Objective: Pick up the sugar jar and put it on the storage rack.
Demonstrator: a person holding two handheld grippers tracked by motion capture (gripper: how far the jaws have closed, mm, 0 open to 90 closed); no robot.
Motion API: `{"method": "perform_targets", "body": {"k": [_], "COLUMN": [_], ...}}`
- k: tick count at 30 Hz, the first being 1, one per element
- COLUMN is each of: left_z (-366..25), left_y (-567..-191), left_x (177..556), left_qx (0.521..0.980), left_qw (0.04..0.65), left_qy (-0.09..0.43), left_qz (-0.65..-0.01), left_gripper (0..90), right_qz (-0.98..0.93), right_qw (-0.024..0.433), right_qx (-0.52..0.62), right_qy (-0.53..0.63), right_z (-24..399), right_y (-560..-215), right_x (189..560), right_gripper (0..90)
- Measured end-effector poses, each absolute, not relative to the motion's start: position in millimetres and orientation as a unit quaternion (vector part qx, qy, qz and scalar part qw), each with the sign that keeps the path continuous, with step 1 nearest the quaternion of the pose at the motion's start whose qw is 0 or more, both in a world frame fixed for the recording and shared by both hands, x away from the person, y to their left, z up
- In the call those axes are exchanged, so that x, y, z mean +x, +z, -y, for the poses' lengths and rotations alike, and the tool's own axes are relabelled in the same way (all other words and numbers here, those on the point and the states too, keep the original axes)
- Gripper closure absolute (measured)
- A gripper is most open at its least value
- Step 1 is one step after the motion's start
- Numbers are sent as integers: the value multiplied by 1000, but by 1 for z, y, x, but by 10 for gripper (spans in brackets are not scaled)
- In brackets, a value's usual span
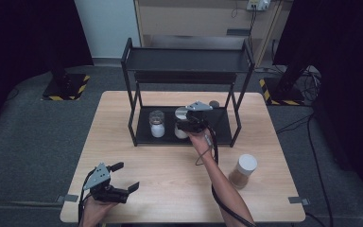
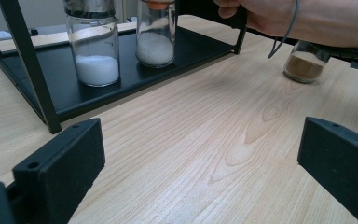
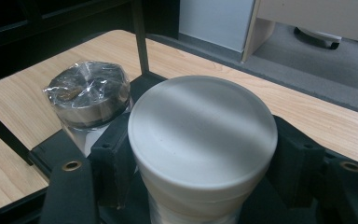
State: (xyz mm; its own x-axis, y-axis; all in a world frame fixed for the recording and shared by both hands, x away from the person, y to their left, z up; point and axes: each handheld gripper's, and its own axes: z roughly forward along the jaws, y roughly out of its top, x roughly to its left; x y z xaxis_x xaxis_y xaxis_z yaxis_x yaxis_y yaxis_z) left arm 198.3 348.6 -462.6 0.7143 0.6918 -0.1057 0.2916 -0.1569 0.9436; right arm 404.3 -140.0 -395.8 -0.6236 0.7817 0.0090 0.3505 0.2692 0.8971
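The right gripper [image 1: 185, 124] has its fingers closed around a white-lidded jar [image 3: 203, 140], holding it just below the lid on the lower shelf of the black rack [image 1: 134, 71]. Just beside it stands a foil-topped jar [image 1: 157, 124] of white powder. The left gripper [image 1: 123, 177] rests low over the counter [image 1: 170, 179], fingers spread wide and empty. A third jar [image 1: 242, 171], brown inside, stands well apart on the counter. The held jar looks to be glass: stiff, smooth, probably slippery and breakable, so a grip on the body under the lid seems safest.
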Motion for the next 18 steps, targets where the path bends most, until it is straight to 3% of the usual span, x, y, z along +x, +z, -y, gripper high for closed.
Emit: {"method": "perform_targets", "body": {"k": [10,18], "left_z": [-349,-348], "left_y": [-463,-462], "left_x": [199,199], "left_qx": [739,741], "left_qw": [558,557], "left_qy": [178,176], "left_qz": [-333,-330], "left_gripper": [0,0], "right_qz": [-763,-745], "right_qw": [226,240], "right_qx": [370,372], "right_qy": [479,500], "right_z": [140,144], "right_y": [-397,-388], "right_x": [404,395], "right_gripper": [325,148]}}
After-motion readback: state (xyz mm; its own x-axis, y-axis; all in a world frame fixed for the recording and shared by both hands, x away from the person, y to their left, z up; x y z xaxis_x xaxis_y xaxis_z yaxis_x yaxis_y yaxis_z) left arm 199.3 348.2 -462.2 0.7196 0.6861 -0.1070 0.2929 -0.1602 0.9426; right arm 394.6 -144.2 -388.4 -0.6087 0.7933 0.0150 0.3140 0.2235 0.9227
